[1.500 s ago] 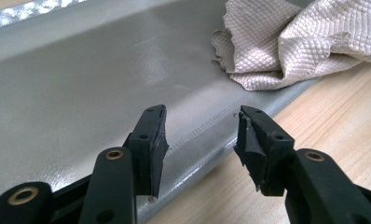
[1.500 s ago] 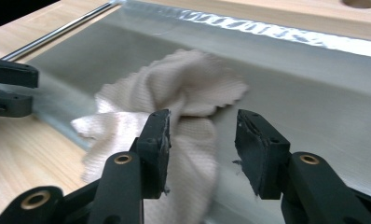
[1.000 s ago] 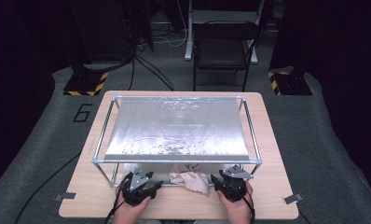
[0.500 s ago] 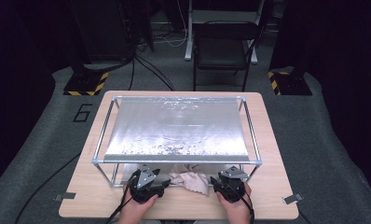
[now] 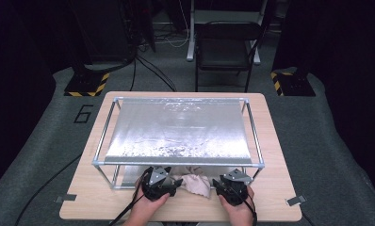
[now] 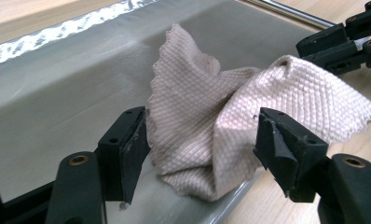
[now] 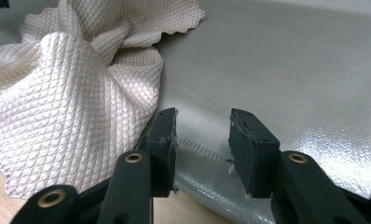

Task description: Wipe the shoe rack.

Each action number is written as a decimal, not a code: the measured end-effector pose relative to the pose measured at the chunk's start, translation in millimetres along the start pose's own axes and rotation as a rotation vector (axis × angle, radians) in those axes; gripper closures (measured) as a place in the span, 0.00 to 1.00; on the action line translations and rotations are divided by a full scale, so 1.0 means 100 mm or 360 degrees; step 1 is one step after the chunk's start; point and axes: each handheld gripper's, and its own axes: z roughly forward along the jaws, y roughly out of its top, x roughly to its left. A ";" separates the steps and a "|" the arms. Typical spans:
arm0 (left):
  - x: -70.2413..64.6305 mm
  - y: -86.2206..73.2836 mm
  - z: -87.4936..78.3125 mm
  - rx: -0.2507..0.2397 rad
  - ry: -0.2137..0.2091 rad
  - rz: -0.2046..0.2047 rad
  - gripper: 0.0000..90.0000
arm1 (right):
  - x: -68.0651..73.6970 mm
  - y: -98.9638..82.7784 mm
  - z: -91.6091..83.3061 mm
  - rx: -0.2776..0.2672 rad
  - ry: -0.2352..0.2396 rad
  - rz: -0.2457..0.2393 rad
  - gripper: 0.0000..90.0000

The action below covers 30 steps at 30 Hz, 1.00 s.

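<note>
The fingers (image 6: pixel 127 149) of the left gripper (image 5: pixel 158 182) stood released, wide apart; they had just been opening, with the crumpled cloth (image 6: pixel 211 121) between them but neither pad pressing on it. The fingers (image 7: pixel 249 144) of the right gripper (image 5: pixel 232 186) were likewise unclenched, a narrower gap between them, with bare silver sheet (image 7: pixel 286 70) showing through the gap and nothing grasped. In the right gripper view the cloth lay at ten o'clock from these jaws, its edge just beside the left-hand pad. In the high view the pale, waffle-textured cloth sat at the six o'clock edge of the table (image 5: pixel 96 197), between the two grippers and partly on the sheet's near hem. Beyond it, toward twelve o'clock, the sheet sloped up over a metal frame (image 5: pixel 103 136). Farther off stood a dark chair (image 5: pixel 225 47) on the grey floor (image 5: pixel 44 141).
</note>
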 end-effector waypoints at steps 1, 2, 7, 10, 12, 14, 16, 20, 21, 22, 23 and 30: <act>-0.01 0.00 0.02 0.0002 -0.0003 0.0001 0.37 | 0.00 0.00 0.00 0.0002 -0.0001 0.0003 0.69; -0.01 0.01 0.04 0.0016 -0.0007 0.0020 0.37 | 0.00 0.00 -0.01 0.0003 0.0003 0.0002 0.68; -0.04 0.02 0.14 0.0071 -0.0027 0.0020 0.36 | 0.02 -0.01 -0.05 -0.0006 0.0010 0.0048 0.66; -0.02 0.02 0.18 0.0141 -0.0021 0.0140 0.40 | -0.02 -0.02 -0.06 0.0004 -0.0039 0.0016 0.65; -0.02 0.00 0.20 0.0167 -0.0019 0.0156 0.48 | -0.02 -0.03 -0.06 -0.0018 -0.0020 0.0027 0.65; -0.02 -0.01 0.20 0.0177 -0.0044 0.0130 0.55 | -0.02 -0.04 -0.06 -0.0016 -0.0017 0.0033 0.65; -0.01 -0.01 0.20 0.0201 -0.0047 0.0120 0.66 | -0.02 -0.04 -0.06 -0.0013 -0.0021 0.0036 0.65; 0.02 -0.04 0.16 0.0207 -0.0045 0.0114 0.87 | -0.03 -0.04 -0.06 -0.0010 -0.0017 0.0031 0.66; 0.03 -0.05 0.15 0.0205 -0.0038 0.0099 0.92 | -0.03 -0.04 -0.06 -0.0011 -0.0018 0.0032 0.66; 0.05 -0.05 0.12 0.0236 -0.0033 0.0133 0.95 | -0.03 -0.04 -0.06 -0.0012 -0.0018 0.0032 0.66; 0.06 -0.06 0.11 0.0213 -0.0018 0.0126 0.96 | -0.02 -0.04 -0.06 -0.0014 -0.0021 0.0038 0.66; 0.19 -0.13 -0.05 0.0189 0.0028 0.0126 0.98 | -0.03 -0.05 -0.07 -0.0025 -0.0021 0.0036 0.66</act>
